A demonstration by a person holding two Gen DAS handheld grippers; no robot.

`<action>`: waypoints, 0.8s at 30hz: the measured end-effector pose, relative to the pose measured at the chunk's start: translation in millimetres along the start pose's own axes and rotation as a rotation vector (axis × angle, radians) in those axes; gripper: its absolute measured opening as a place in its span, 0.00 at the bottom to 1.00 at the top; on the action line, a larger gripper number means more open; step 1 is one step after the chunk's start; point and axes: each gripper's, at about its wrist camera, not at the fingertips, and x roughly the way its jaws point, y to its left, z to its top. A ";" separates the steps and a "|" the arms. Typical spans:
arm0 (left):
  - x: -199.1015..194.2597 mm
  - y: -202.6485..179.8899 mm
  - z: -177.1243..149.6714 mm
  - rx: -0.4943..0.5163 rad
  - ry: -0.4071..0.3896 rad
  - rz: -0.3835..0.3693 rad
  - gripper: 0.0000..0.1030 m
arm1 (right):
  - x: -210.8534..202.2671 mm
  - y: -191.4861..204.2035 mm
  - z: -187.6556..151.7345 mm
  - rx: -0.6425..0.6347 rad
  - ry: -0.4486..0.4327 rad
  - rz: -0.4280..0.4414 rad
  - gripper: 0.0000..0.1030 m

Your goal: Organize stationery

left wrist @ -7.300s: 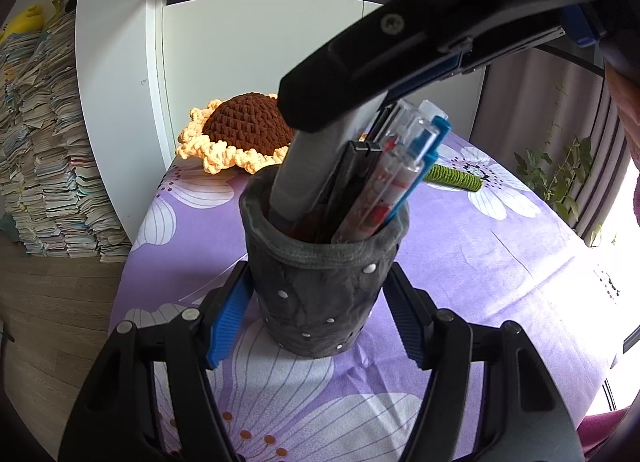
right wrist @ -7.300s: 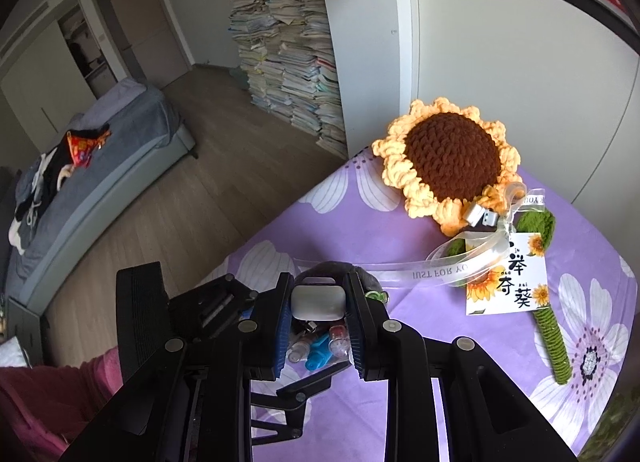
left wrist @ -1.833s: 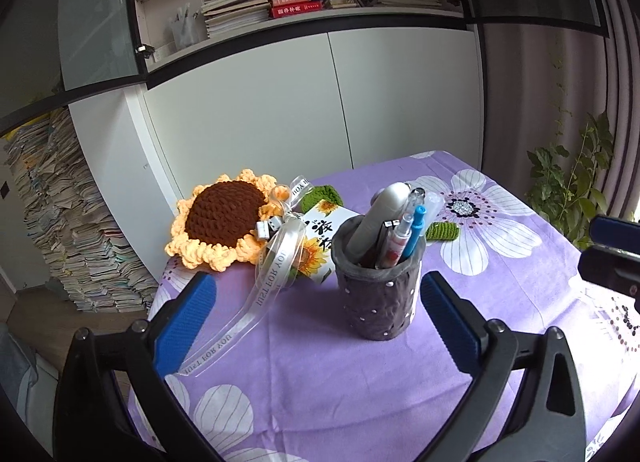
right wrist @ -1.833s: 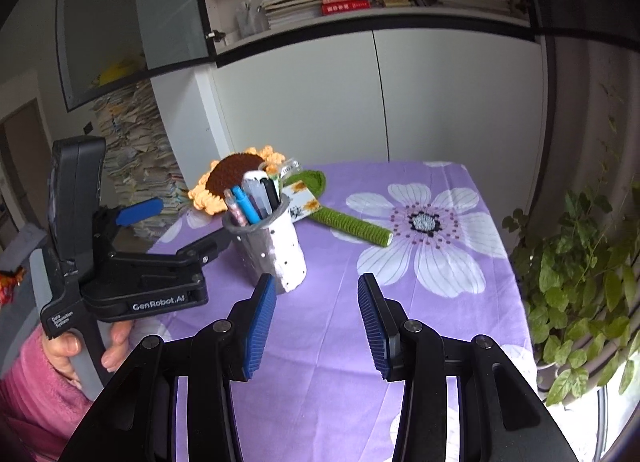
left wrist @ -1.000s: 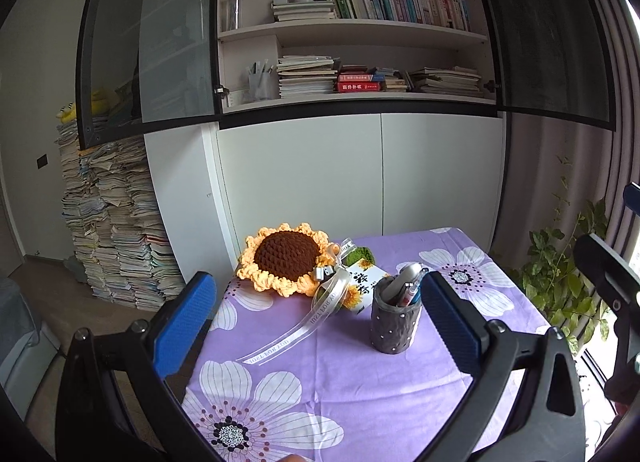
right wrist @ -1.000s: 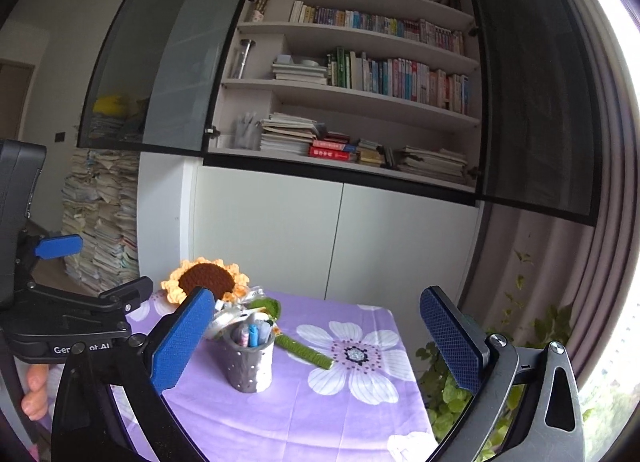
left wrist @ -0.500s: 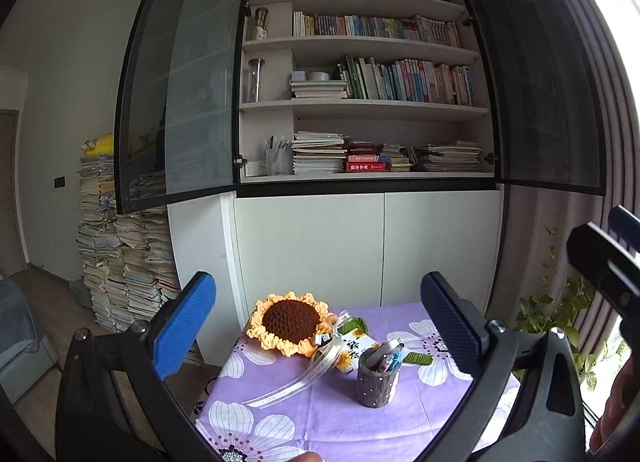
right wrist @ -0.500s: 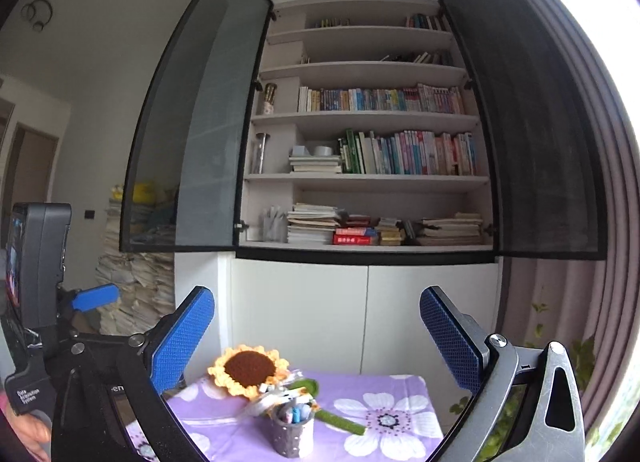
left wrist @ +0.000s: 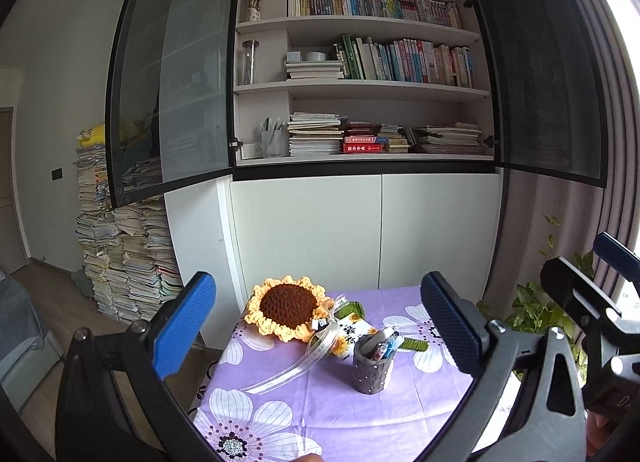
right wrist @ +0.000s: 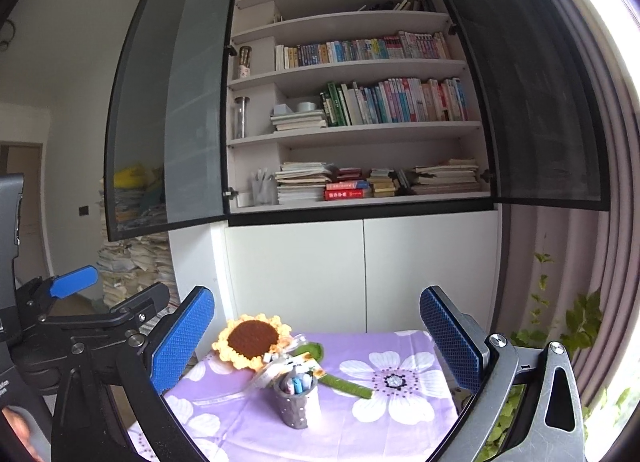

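Both hand-held grippers are spread wide and carry nothing: the left gripper and the right gripper hang high and well back from the table, each framing the grey pen holder between its blue pads without touching it. That holder, dotted with small pale studs, stands upright on the purple flowered tablecloth, toward the right of the table's middle, and it is the only container on the table. It is crowded with pens and markers leaning to one side, among them a blue-capped one and a thicker grey barrel; the exact count is too small to read. Nothing loose that looks like stationery lies on the cloth, so the gathering appears done and the step in hand looks like backing off. To do that well, the grippers should stay high with the jaws apart, clear of the leaning pen tips, since a knock on a top-heavy holder could tip it. Just beside the holder, a clear printed ribbon trails across the cloth from a crocheted sunflower, whose green stem runs behind the holder, with a paper tag near the bloom. Behind the table stands an open bookcase with rows and stacks of books, and a clear cup on its lowest shelf holds a few upright items.
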 end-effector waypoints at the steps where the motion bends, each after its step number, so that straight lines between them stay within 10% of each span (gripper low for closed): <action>1: 0.7 -0.8 -0.9 0.002 0.005 0.002 0.99 | 0.2 2.0 -0.6 -0.012 0.002 0.000 1.00; 24: 22.0 -3.0 -9.7 0.021 0.068 0.018 0.99 | 22.7 9.4 -13.6 -0.067 0.085 0.022 1.00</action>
